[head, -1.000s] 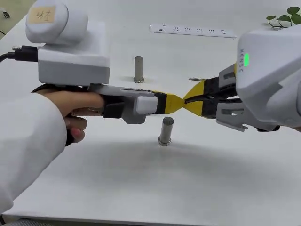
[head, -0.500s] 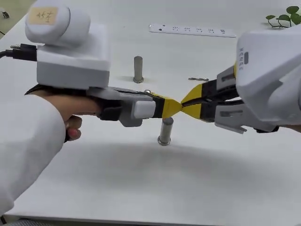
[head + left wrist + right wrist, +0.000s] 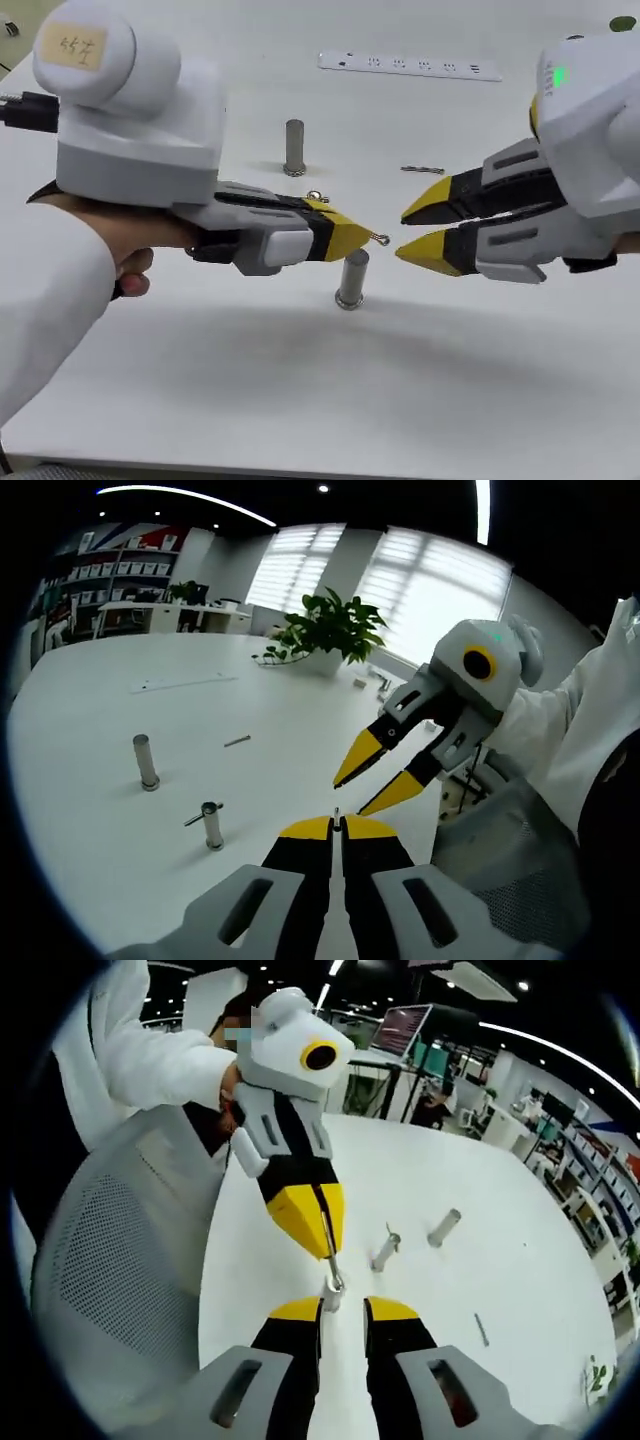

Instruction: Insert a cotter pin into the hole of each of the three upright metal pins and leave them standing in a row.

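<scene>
**Yellow jaws: left clamped on a cotter pin, right parted and empty**

The left gripper (image 3: 365, 237) had its jaws pressed together on a cotter pin (image 3: 380, 239). Only the pin's end protruded from the tip, held roughly level above the table (image 3: 300, 390). A level hold probably suited a crosswise hole.

The right gripper (image 3: 400, 236) faced it tip to tip, just apart from the cotter pin. It was likely placed there to take or steady the pin.

Below the gap stood the near metal pin (image 3: 352, 278), upright, with no cotter seen in it. In the left gripper view the fitted metal pin (image 3: 210, 825) carried a cotter through its top. The far metal pin (image 3: 294, 147) stood bare.

A spare cotter pin (image 3: 422, 169) lay on the table beyond the right gripper. Judged: one of three done.
</scene>
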Demonstrator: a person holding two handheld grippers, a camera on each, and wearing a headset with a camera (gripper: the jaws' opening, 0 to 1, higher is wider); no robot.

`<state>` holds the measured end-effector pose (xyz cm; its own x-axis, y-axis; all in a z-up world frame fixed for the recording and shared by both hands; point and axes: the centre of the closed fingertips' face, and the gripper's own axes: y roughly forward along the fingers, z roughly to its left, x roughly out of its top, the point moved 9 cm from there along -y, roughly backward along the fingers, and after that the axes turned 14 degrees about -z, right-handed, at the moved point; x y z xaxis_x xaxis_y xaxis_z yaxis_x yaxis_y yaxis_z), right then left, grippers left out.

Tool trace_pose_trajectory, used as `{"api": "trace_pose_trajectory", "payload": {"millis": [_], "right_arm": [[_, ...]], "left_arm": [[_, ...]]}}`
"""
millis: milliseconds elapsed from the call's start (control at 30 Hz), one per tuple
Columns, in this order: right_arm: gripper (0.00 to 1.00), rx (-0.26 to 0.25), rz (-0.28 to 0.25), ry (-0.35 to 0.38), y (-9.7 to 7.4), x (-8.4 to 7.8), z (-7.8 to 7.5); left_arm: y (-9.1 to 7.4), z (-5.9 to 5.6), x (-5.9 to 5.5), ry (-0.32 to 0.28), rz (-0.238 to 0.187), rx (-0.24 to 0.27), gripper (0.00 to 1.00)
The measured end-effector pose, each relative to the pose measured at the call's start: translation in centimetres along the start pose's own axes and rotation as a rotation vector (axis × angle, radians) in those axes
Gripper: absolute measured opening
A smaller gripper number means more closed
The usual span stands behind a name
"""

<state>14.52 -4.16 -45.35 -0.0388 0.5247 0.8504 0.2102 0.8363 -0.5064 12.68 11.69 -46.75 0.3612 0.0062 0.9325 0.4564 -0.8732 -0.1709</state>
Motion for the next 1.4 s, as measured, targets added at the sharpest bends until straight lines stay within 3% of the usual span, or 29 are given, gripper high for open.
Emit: {"api": "trace_pose_trajectory", "payload": {"millis": [167,433,700,933,1133,1400], "right_arm": [[0.12,0.058,-0.013,0.093,0.2,0.1,0.2],[0.14,0.127,-0.027,0.126,0.6,0.1,0.4],[0.09,0.168,-0.03,0.131,1.1,0.2,0.8],[0.02,0.184,-0.022,0.11,1.5,0.3,1.0],[0.0,0.204,-0.022,0.101,1.4,0.2,1.3],[0.0,0.241,0.001,0.077,1.0,0.2,1.7]], "left_arm": [[-0.3,-0.5,0.2,0.109,-0.009,-0.053,0.0],[-0.5,-0.8,0.2,0.261,0.005,-0.129,0.0],[-0.6,-1.0,0.4,0.299,-0.002,-0.169,0.0],[-0.5,-1.2,0.4,0.293,-0.023,-0.208,0.0],[-0.3,-1.5,0.3,0.3,-0.014,-0.219,0.0],[-0.2,-1.8,-0.3,0.291,0.032,-0.239,0.0]]}}
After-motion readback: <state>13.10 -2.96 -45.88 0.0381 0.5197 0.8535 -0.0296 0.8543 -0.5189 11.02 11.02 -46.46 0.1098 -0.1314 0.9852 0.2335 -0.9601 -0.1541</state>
